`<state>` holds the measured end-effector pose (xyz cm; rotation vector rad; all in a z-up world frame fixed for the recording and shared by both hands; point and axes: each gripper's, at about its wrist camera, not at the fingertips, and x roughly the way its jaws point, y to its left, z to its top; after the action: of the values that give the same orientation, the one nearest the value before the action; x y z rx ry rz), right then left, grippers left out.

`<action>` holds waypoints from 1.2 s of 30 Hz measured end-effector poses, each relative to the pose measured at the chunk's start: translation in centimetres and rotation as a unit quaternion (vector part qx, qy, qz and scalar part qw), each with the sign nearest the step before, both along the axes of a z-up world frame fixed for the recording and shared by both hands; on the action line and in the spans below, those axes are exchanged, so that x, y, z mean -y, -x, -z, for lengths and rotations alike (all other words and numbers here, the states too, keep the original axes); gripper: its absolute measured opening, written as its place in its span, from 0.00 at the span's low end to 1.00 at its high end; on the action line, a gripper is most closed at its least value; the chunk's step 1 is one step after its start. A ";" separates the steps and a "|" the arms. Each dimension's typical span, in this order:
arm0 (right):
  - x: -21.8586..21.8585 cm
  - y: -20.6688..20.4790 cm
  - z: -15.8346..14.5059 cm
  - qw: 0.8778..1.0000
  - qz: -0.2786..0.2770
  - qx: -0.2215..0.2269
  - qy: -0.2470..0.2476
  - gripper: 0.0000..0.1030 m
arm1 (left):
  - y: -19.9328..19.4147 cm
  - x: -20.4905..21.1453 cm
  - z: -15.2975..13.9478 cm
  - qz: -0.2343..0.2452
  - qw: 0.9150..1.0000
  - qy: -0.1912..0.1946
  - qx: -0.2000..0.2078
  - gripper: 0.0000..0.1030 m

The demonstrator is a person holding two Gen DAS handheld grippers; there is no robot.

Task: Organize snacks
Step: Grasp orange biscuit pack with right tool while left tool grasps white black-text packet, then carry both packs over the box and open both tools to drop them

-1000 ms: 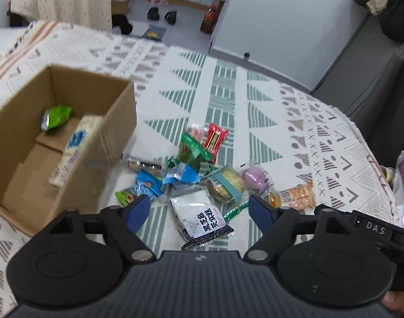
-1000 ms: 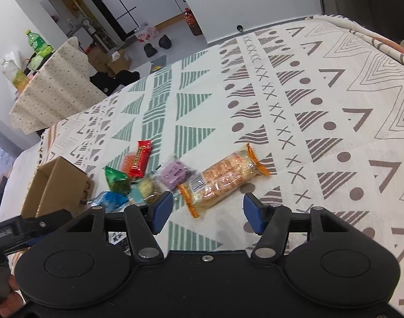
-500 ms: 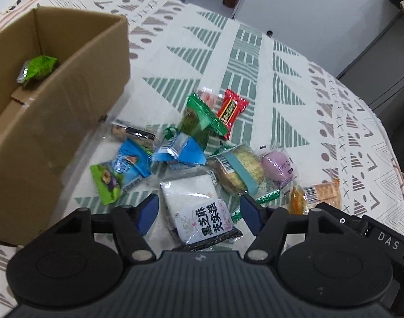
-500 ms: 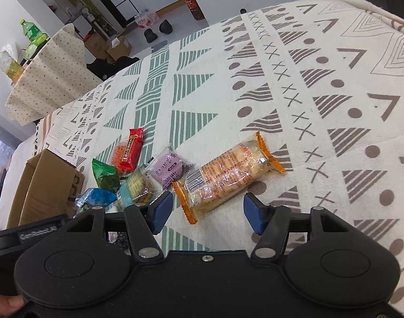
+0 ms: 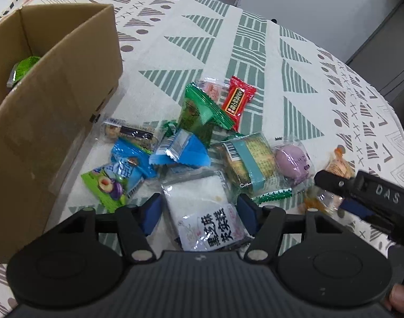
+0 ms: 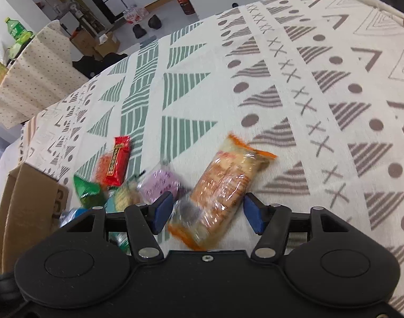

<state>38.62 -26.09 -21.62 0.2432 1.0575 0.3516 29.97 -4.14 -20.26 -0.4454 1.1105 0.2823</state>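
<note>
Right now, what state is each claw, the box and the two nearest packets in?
Left claw: open, straddling the white black-lettered packet.
Right claw: open, straddling the orange-edged clear cracker packet.
Brown cardboard box: open-topped, green packet inside.
Both straddled packets: sealed, lying on the cloth.

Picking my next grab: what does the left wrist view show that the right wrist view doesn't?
Only left wrist: the white black-lettered packet between the left gripper fingers, blue packets, and a green snack inside the cardboard box.
Only right wrist: the full orange cracker pack between the right gripper fingers.
Both: red candy, purple bun.
</note>
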 end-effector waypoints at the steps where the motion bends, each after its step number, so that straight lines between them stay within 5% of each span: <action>1: -0.2 -0.2 0.1 1.000 0.002 0.001 0.009 0.57 | 0.0 0.1 0.1 0.002 1.000 -0.003 -0.001 0.61; 10: -0.5 0.7 0.1 0.996 -0.020 -0.003 0.083 0.49 | 0.9 0.8 -0.1 0.029 0.999 -0.026 -0.006 0.52; 13: -0.6 1.7 -0.1 0.993 -0.038 0.001 0.110 0.35 | 1.6 0.9 -0.1 0.034 0.999 -0.029 -0.003 0.49; 36: -2.2 7.8 -7.7 0.996 -0.064 0.049 0.037 0.34 | 7.2 0.0 -7.3 0.033 0.997 -0.031 0.065 0.44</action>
<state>30.77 -23.93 -13.90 0.0915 0.9889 0.4341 22.73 -4.11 -12.93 -0.3665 0.9846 0.2253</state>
